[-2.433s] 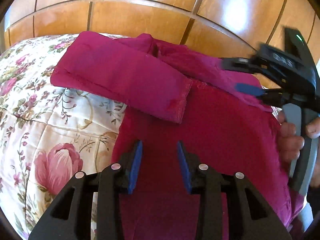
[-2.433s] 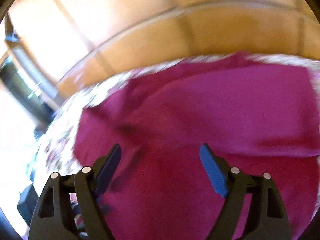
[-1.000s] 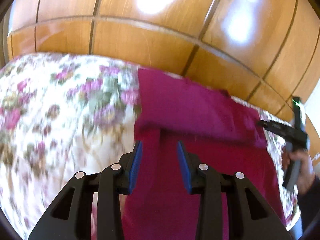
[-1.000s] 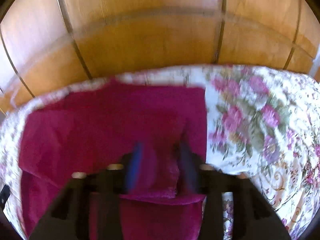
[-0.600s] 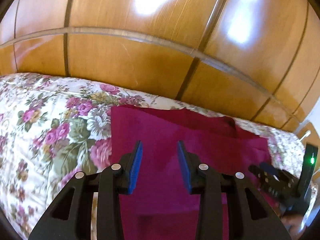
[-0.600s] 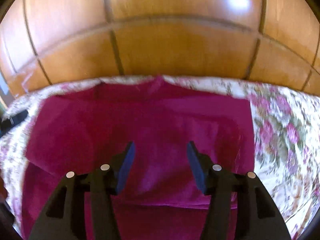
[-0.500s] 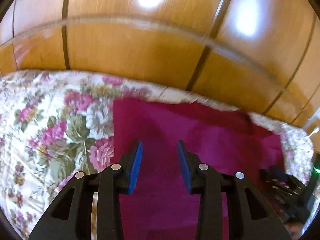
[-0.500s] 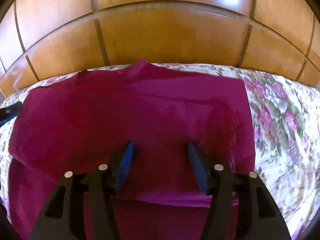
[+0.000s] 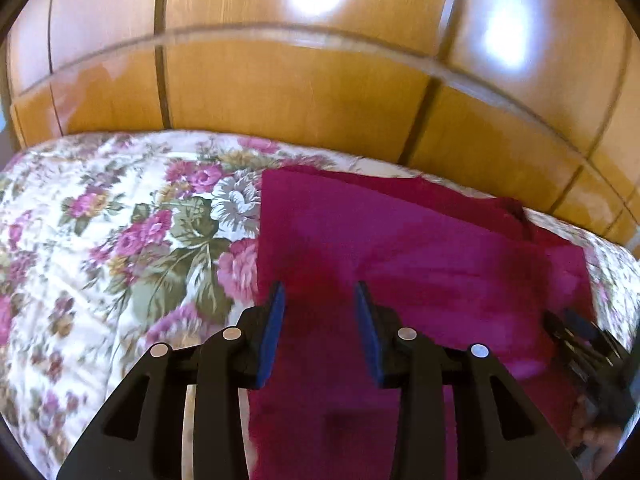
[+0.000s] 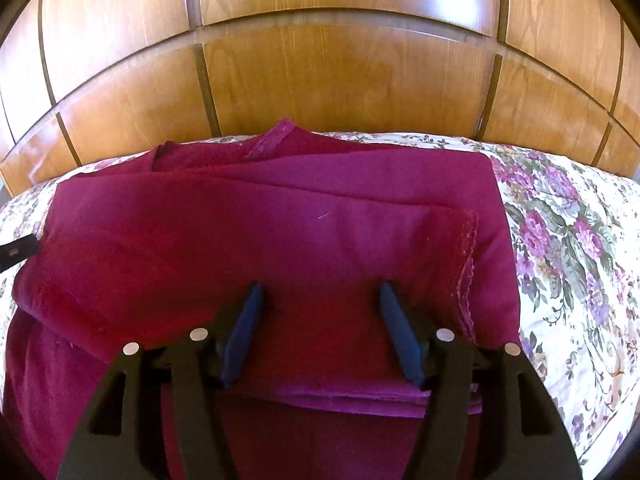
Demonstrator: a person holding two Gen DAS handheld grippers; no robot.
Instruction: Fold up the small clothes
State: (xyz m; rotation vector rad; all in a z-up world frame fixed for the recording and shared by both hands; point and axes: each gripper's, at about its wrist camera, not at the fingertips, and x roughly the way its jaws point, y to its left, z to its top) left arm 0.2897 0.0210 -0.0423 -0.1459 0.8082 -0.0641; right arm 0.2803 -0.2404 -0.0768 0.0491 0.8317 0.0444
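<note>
A magenta garment (image 9: 420,264) lies flat on the floral bedspread (image 9: 120,240), its sleeves folded across the chest. In the right wrist view the garment (image 10: 280,232) shows a hemmed sleeve end (image 10: 466,264) at the right and the collar at the far edge. My left gripper (image 9: 319,320) is open and empty above the garment's left side. My right gripper (image 10: 320,324) is open and empty above the folded sleeve, near its lower edge. The right gripper also shows at the lower right of the left wrist view (image 9: 588,344).
A glossy wooden panelled headboard (image 10: 320,72) rises behind the bed. The floral bedspread (image 10: 568,248) extends to the right of the garment, and to the left in the left wrist view. A dark tip of the left gripper (image 10: 16,252) shows at the left edge.
Both grippers have drawn back and lifted from the garment. The sleeves now lie folded across the body. The right gripper has opened slightly wider.
</note>
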